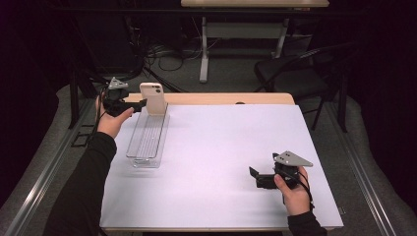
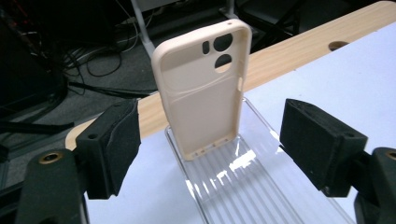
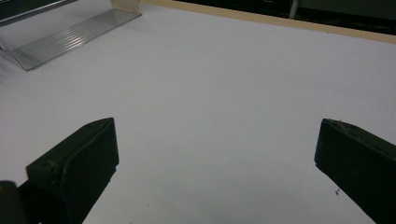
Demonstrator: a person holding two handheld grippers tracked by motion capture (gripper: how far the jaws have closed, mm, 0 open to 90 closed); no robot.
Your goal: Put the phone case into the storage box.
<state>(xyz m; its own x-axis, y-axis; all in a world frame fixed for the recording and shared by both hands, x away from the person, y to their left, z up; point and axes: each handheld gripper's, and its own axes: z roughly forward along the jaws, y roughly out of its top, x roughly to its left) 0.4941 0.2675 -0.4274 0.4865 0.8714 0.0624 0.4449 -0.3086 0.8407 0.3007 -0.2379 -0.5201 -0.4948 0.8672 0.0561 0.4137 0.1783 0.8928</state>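
I am holding the left gripper [image 2: 210, 149] with its jaws spread wide, just short of the beige phone case [image 2: 203, 88], which is standing upright at the far end of the clear ribbed tray [image 1: 146, 140], propped so its edges are likely graspable. I am resting the right gripper [image 1: 256, 178], likewise wide and empty, well apart from the tray, probably in reserve.

A black chair [image 1: 295, 69], a desk frame [image 1: 241, 29] and tangled cables [image 1: 162, 51] stand behind the table.
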